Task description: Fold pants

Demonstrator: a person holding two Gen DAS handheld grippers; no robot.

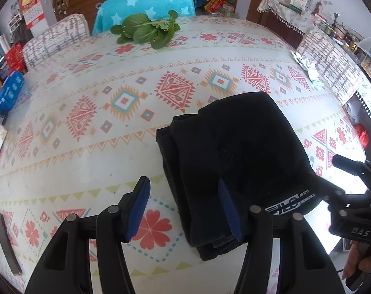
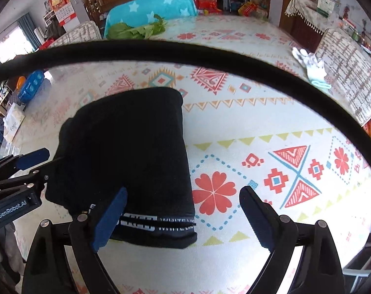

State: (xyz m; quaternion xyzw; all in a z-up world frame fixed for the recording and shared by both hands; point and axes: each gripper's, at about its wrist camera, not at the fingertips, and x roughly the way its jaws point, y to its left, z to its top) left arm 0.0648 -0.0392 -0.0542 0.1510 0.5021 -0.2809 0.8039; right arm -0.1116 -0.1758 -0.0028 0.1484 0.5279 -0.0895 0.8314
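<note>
"GenRobot.AI" on left claw [image 2: 16, 169]; "DAS" on right claw [image 1: 352, 183].

Right wrist view: folded black fabric pants [image 2: 129, 152] with white-lettered waistband lie on the patterned counter [image 2: 271, 127]. The right gripper [image 2: 183, 216] stands spread wide, its blue-padded left finger over the waistband.

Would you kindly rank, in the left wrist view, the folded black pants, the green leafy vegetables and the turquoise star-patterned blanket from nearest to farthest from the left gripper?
From the left gripper:
1. Folded black pants: right at the fingertips, slightly right, on the patterned tablecloth.
2. Green leafy vegetables: at the table's far edge, centre-left.
3. Turquoise star-patterned blanket: draped just beyond the table, behind the vegetables.
</note>
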